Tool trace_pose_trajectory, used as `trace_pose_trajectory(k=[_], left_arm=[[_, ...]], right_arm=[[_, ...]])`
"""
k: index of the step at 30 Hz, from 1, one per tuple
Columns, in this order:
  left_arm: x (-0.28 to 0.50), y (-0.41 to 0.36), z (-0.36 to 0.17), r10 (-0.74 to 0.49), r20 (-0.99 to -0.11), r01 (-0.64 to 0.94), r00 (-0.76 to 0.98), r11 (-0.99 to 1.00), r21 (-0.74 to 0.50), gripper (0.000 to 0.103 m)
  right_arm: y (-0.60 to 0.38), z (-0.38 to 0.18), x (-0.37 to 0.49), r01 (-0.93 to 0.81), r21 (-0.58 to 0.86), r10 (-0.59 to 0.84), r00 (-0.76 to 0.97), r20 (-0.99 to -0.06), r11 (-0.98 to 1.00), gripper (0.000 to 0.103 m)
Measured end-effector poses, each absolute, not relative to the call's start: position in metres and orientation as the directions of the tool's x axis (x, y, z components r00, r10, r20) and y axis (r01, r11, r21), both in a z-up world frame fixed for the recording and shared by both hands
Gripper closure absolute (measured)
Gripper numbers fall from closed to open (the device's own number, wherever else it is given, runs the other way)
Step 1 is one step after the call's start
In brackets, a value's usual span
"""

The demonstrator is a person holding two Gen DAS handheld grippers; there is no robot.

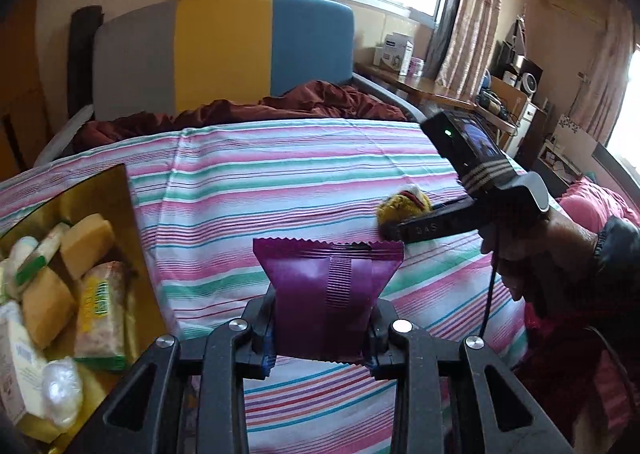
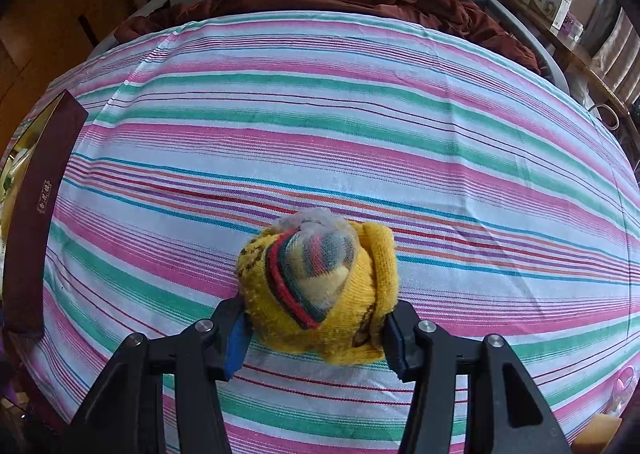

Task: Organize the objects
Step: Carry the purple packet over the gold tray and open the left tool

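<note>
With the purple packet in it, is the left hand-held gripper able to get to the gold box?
Probably yes. The left hand-held gripper is shut on the purple packet, and the gold box lies open just to its left with nothing between them.

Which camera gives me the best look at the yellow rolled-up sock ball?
The right wrist view: the yellow rolled-up sock ball fills the centre, clamped between the right tongs. The left wrist view shows only a small part of it, far off on the striped bedsheet behind the right tongs.
</note>
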State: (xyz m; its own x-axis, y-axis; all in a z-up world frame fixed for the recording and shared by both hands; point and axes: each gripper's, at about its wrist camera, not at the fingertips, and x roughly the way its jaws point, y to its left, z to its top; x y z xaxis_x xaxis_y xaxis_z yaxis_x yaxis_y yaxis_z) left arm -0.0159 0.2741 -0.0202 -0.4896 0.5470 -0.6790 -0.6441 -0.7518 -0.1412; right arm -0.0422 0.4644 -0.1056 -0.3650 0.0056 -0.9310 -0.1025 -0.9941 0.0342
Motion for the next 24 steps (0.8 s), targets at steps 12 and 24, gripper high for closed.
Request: trace_pose_trajectory(k=[12, 24], left_arm=[[-0.076, 0.142, -0.022, 0.273, -0.726, -0.272, -0.631, -0.955, -0.122, 0.07], [-0.109, 0.116, -0.054, 0.234, -0.813, -0.181, -0.533, -0.97, -0.16, 0.068]], right_arm=[[0.471, -0.106, -0.043, -0.092, 0.014, 0.02, -0.366, -0.93, -0.996, 0.049], [0.471, -0.107, -0.047, -0.086, 0.002, 0.03, -0.367, -0.93, -0.996, 0.049]])
